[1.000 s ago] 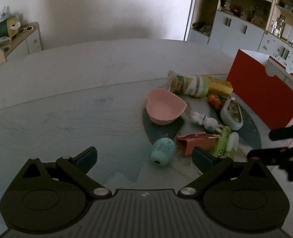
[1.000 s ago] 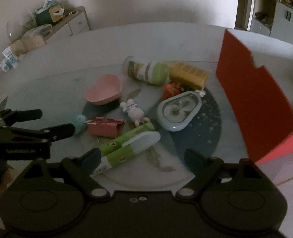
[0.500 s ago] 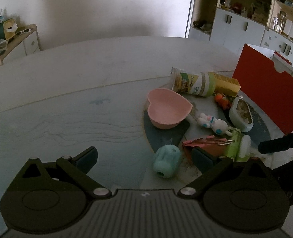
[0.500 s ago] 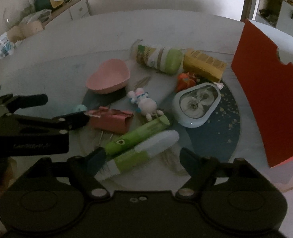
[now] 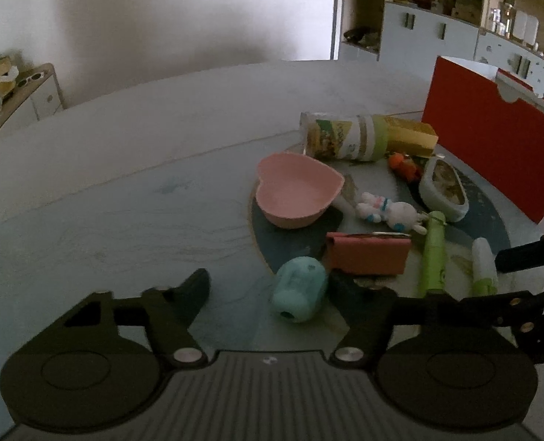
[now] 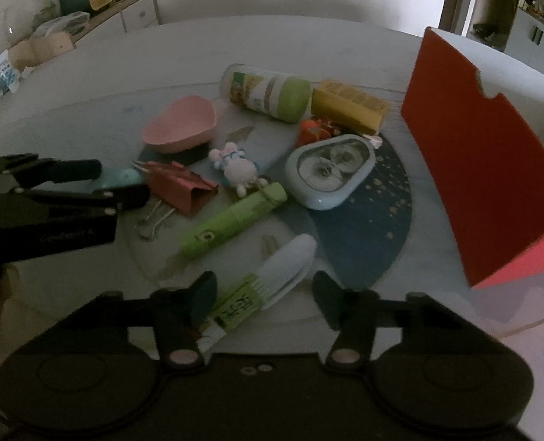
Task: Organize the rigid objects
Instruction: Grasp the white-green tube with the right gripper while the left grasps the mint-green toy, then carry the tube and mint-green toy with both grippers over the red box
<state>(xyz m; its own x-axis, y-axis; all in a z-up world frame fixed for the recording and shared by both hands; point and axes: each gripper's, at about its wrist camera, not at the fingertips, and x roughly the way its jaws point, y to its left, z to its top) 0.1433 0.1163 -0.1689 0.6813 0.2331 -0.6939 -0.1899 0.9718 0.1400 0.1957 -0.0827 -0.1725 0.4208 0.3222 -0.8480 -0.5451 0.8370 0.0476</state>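
On the left, the left gripper [image 5: 270, 288] had closed in over the last second: its jaws stood wide, and the teal sharpener [image 5: 298, 293], earlier well ahead of it, now lay between the fingers, nearer the right one, on the table [image 5: 124, 202]. From the right wrist view that gripper [image 6: 121, 183] reached in low beside the red binder clip [image 6: 181, 187], untouched and just right of the sharpener. Behind them sat the pink heart bowl [image 5: 297, 193], and further right the toy rabbit [image 5: 389, 211], the lying can [image 5: 345, 139] and yellow box [image 5: 411, 136], all as they had been. Next came the green pen [image 6: 235, 218] and the blue case [image 6: 330, 172]. The right gripper [image 6: 262, 294] had also advanced, jaws wide and holding nothing; the white-capped tube [image 6: 268, 284] that had lain ahead now sat between its fingers, its printed end close to the left finger [image 6: 202, 294]. The red box [image 6: 481, 169] stood open on the far right, apart from the pile, likely the place for sorted items. Both grippers seemed poised to close, the left on the sharpener and the right on the tube; nothing had yet been lifted, so the sorting was barely begun.
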